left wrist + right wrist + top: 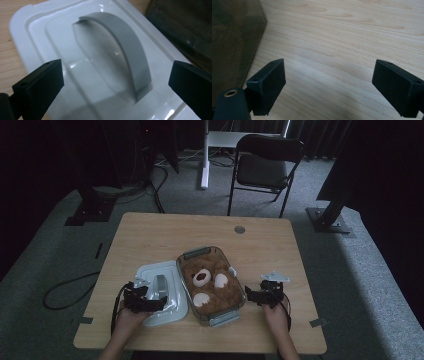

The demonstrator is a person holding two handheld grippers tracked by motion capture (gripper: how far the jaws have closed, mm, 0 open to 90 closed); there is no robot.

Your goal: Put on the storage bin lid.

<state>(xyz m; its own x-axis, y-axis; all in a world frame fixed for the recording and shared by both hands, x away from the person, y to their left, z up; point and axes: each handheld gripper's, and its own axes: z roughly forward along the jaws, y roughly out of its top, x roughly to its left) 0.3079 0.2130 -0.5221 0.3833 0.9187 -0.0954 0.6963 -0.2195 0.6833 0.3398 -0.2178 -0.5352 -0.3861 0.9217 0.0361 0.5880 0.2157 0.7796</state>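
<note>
Down in the lower left of the high view, the left tool (156, 301) hangs over a white lid (162, 295) that lies flat on the desk (150, 235), just beside the left wall of a clear container (200, 254). In the left gripper view its jaws stand wide apart, one at the lower left of the frame and one at the lower right, with the lid's grey arched handle (125, 47) between them but touched by neither. The lid (32, 27) is glossy, with a raised rim and a sunken middle panel, and the handle stands upright across that panel.

Toward the lower right of the high view, the right tool (255, 295) sits just beside the container's right wall, low over bare wood. In the right gripper view its jaws are likewise spread wide with nothing between them but the wood grain of the desk (342, 37); the container's dark, see-through wall (234, 37) takes the left edge of that frame.

The container stands at the centre of the desk, slightly turned, with grey clips at its near and far ends. A brown plush bear (210, 287) with pale patches lies inside it.

Beyond the desk, at the top of the high view, a black folding chair (265, 165) stands on grey carpet.
</note>
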